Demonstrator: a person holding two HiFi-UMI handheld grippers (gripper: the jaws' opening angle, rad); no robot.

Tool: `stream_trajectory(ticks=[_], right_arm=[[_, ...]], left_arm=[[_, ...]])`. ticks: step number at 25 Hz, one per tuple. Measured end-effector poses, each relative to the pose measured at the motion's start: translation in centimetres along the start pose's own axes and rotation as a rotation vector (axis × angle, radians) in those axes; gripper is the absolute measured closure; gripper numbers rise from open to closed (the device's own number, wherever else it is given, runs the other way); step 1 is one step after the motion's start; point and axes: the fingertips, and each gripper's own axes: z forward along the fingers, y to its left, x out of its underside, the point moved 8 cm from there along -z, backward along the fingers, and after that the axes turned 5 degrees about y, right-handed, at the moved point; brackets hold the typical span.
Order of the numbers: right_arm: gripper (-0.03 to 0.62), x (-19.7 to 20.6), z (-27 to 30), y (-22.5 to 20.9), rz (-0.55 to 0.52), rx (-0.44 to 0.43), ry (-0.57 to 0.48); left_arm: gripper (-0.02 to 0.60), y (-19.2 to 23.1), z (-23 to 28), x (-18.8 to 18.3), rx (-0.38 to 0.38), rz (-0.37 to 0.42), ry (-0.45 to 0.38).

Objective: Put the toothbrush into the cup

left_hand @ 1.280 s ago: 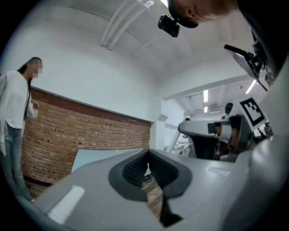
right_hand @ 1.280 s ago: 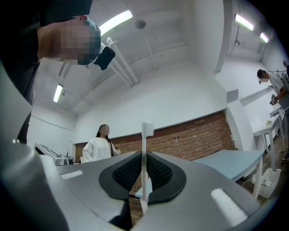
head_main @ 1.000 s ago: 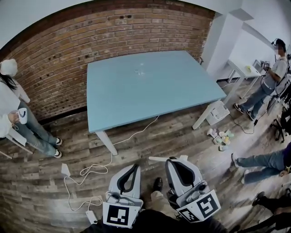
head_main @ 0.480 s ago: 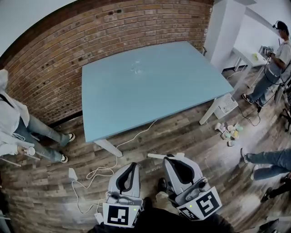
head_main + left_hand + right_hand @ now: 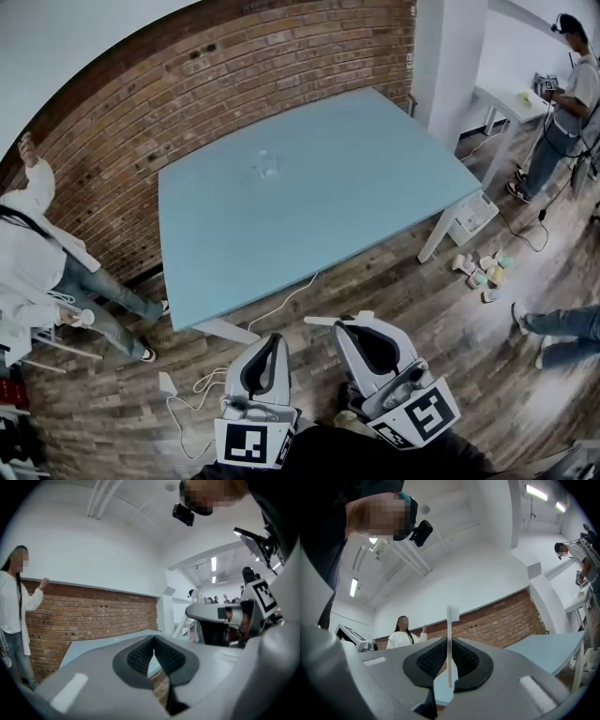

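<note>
Toothbrush [image 5: 450, 620]: clamped in right gripper [image 5: 449, 663] | left gripper [image 5: 153, 641]: clenched, empty | change: table [image 5: 375, 187] nearer, cup [image 5: 266, 165] now at 11 o'clock | approach continuing

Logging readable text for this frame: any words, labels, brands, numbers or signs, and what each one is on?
No readable words or numbers anywhere.
Left marker cube: a black-and-white square pattern, no letters.
Right marker cube: the same kind of pattern, no letters.
Toothbrush: no print visible.
Small containers on the floor: too small to read.
</note>
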Motion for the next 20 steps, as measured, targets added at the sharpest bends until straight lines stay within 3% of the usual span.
stream_trajectory(ticks=[10,20], right_arm=[[0.56,-0.6,1.3,-3.7,0.014,0.0,-0.008],[0.56,-0.4,7.8,-6.3,-0.022,0.012,0.012]], left_arm=[[0.574,-0.3,4.2,-0.7,0.01,0.009,0.016],[0.574,4.6,10.3,-0.8,0.02,-0.024,-0.023]])
